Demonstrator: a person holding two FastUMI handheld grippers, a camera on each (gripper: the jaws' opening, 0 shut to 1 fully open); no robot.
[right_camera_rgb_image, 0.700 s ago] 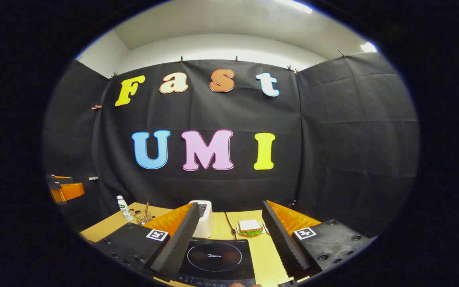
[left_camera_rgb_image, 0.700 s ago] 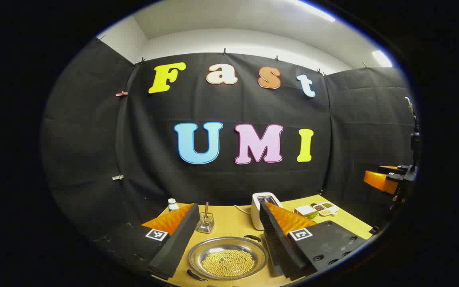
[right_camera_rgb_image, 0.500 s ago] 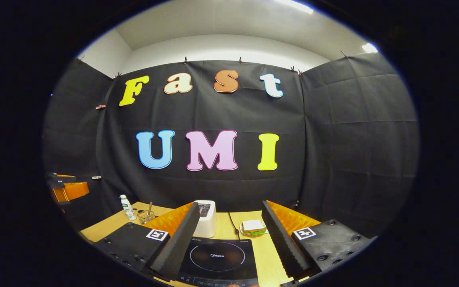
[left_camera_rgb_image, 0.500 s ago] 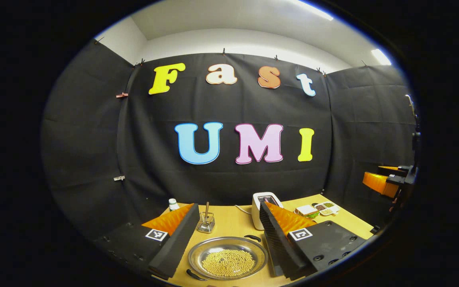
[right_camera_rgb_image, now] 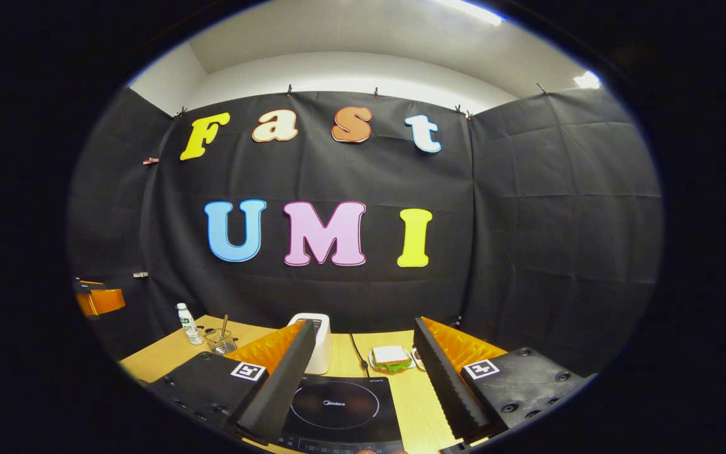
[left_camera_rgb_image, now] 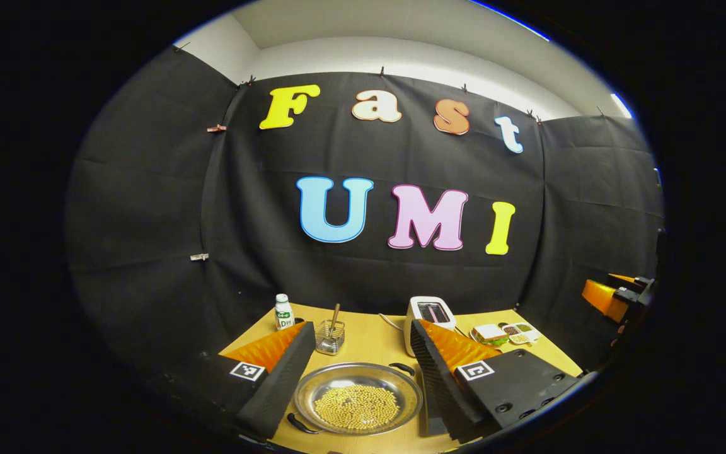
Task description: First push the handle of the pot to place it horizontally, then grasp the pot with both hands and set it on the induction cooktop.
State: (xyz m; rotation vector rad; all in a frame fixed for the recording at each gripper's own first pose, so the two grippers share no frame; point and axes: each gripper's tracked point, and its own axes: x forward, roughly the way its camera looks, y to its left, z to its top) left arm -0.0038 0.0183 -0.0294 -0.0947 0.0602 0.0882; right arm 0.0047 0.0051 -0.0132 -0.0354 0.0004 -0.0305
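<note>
A shallow steel pot [left_camera_rgb_image: 358,398] holding yellow beans sits on the wooden table [left_camera_rgb_image: 369,343]. One of its black handles [left_camera_rgb_image: 403,367] points far right, the other [left_camera_rgb_image: 302,424] near left, so they lie on a diagonal. My left gripper [left_camera_rgb_image: 361,328] hovers above the pot, open, with a finger on each side of it and touching nothing. The black induction cooktop [right_camera_rgb_image: 338,407] lies below my right gripper [right_camera_rgb_image: 363,323], which is open and holds nothing. In the left gripper view the right gripper [left_camera_rgb_image: 615,296] shows far off at the right edge.
At the back of the table stand a white toaster [left_camera_rgb_image: 429,312], a small bottle [left_camera_rgb_image: 283,313] and a wire holder [left_camera_rgb_image: 329,335] with a utensil in it. A sandwich on a plate [right_camera_rgb_image: 391,357] lies right of the toaster, beyond the cooktop, with small dishes [left_camera_rgb_image: 517,330] beside it.
The left gripper has tipped and shifted a little, so more of the table shows and the pot sits higher in its view. The right gripper has barely drifted. Both stay open.
</note>
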